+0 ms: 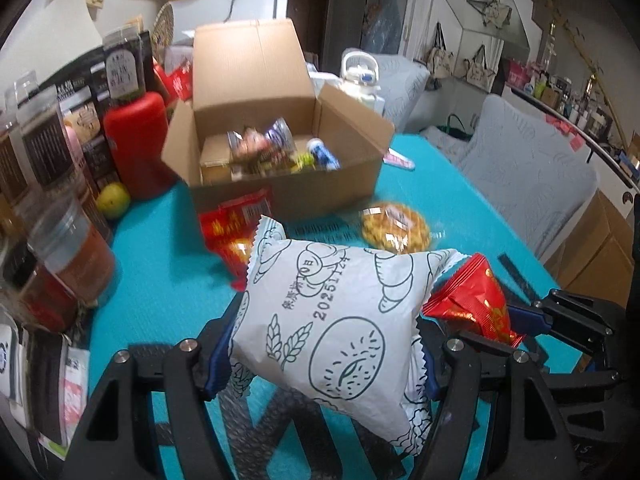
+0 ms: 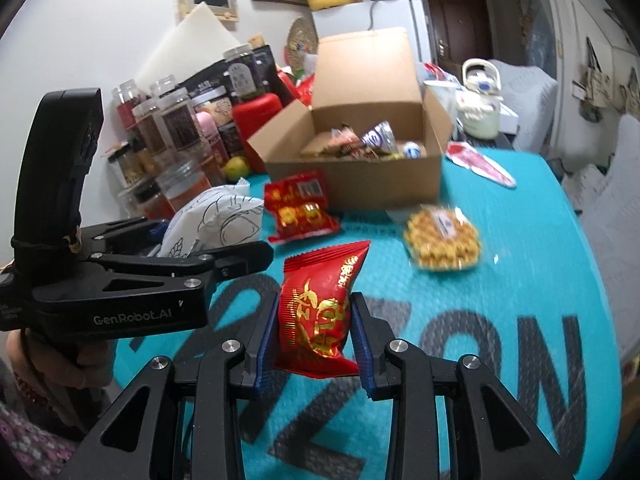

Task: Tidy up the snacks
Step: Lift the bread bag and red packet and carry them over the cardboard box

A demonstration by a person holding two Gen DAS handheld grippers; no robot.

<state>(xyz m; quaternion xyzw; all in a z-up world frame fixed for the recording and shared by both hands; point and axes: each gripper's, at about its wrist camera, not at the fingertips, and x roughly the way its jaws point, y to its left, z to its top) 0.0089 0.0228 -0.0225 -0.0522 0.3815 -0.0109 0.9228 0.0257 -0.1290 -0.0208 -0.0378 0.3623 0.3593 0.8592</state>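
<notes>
While your left tool clamps the white bread packet, only the right view shows your right tool pinching the red packet whole.

Bright even indoor light; fisheye-bent edges, slight motion blur.

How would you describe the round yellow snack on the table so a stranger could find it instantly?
Start at the open cardboard box on the turquoise mat. Just in front of its right corner lies the round snack, flat in clear wrap. Unlike the red packet beside it, it is golden, bumpy and disc-shaped.
</notes>
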